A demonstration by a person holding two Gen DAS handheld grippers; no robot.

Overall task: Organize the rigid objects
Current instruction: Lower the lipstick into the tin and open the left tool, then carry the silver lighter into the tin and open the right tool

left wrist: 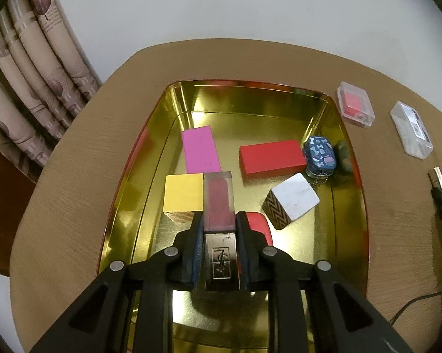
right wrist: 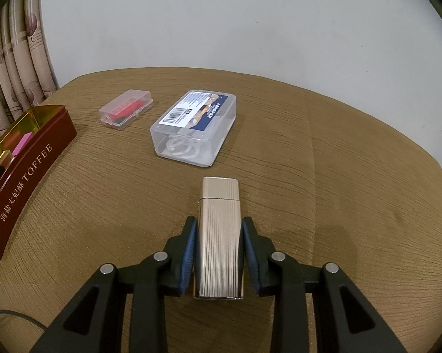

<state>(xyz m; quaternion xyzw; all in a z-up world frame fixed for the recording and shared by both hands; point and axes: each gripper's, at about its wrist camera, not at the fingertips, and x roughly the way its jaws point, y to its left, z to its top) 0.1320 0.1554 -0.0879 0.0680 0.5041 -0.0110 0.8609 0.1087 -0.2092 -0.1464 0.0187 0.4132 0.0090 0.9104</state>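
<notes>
While the brown table (right wrist: 280,153) carries everything, the biggest thing on it is the gold tin tray (left wrist: 347,194), whose red outside wall bears the word TOFFEE in the right wrist view. Inside the tray lie a red block (left wrist: 271,157), a pink block (left wrist: 200,150), a yellow cube (left wrist: 183,192) and a white cube with a zigzag side (left wrist: 294,200). The pink block touches the far edge of the yellow cube. A small blue pouch with a bone pattern (left wrist: 321,154) lies just beside the right end of the red block, near the tray's right wall.

Outside the tray, on the table, stand a clear plastic box with a label (right wrist: 194,126) and a smaller clear case with red content (right wrist: 126,108), near each other.

The left gripper (left wrist: 219,220) is above the tray, and its pads are closed against a lipstick tube (left wrist: 218,200) with a clear case and a metal base; the tube's tip is beside the yellow cube. The right gripper (right wrist: 219,229) is over the bare table, and its jaws clamp a ribbed metal lighter (right wrist: 219,235) at a narrow opening.
</notes>
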